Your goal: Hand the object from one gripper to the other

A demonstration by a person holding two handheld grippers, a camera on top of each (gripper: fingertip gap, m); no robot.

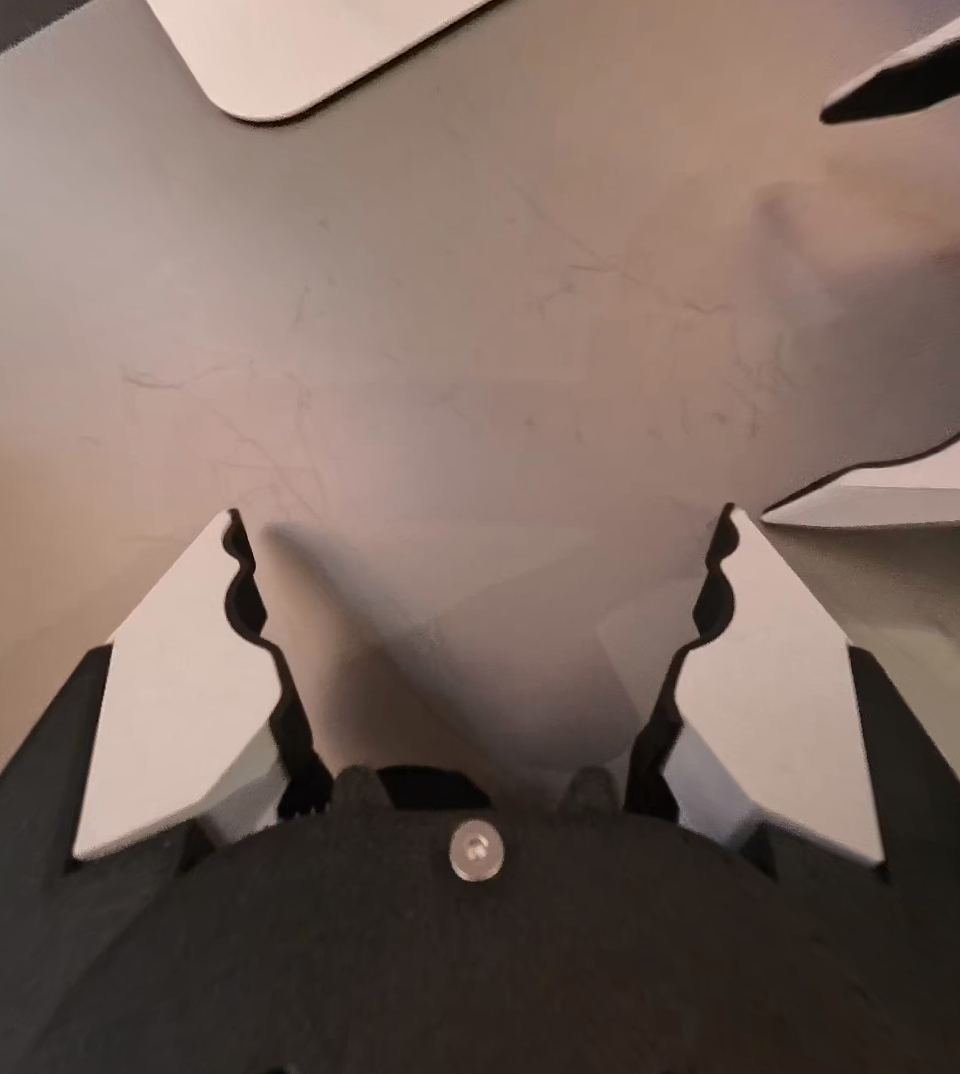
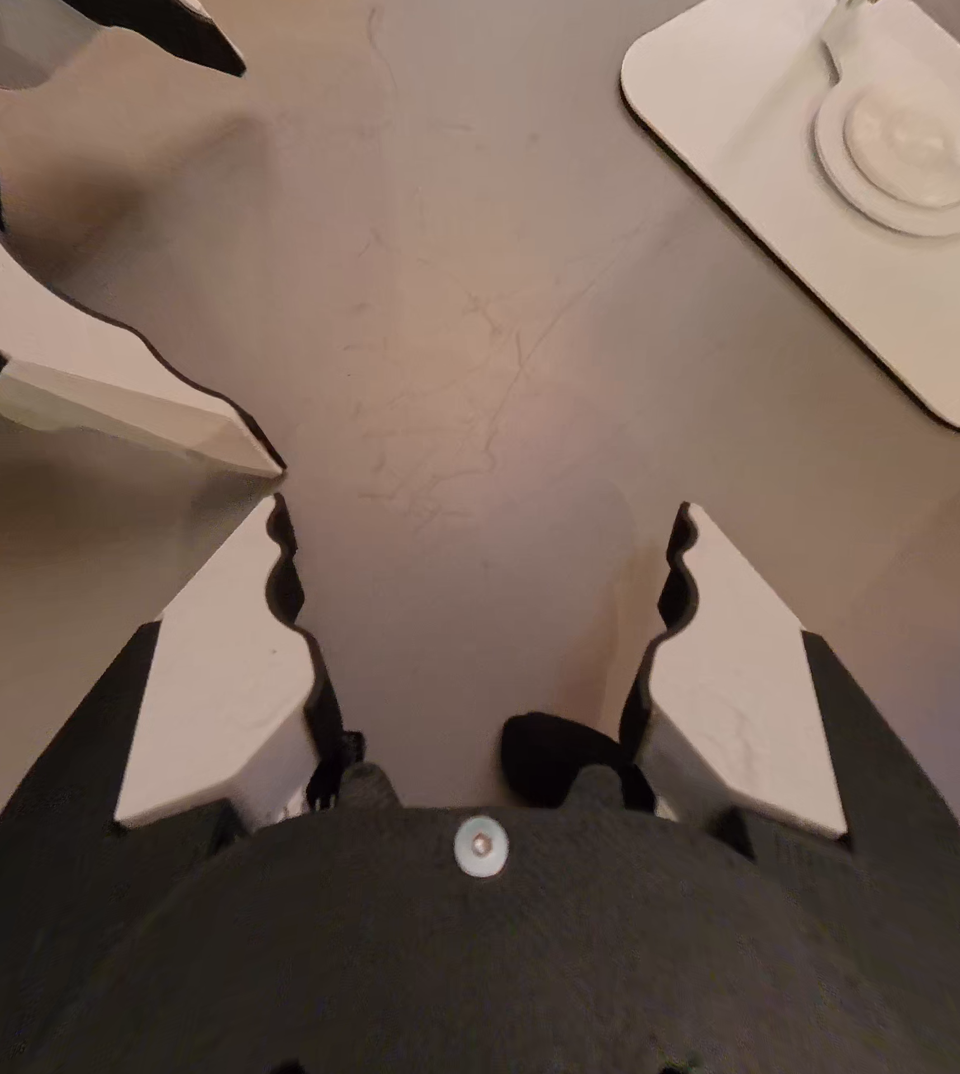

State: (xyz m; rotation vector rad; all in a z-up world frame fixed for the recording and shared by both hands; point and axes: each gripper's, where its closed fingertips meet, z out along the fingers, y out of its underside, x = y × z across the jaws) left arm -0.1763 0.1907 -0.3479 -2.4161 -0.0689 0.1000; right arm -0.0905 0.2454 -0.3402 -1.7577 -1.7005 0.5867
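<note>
Right gripper (image 2: pixel 480 511) spread empty above table (image 2: pixel 466 290), white tray (image 2: pixel 756 244) nearby.

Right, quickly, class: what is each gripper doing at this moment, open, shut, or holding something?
Left gripper: open, nothing between its fingers.
Right gripper: open, nothing between its fingers.

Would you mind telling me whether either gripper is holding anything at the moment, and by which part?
Nothing is held: the left gripper and the right gripper are both open and empty above the table.
</note>
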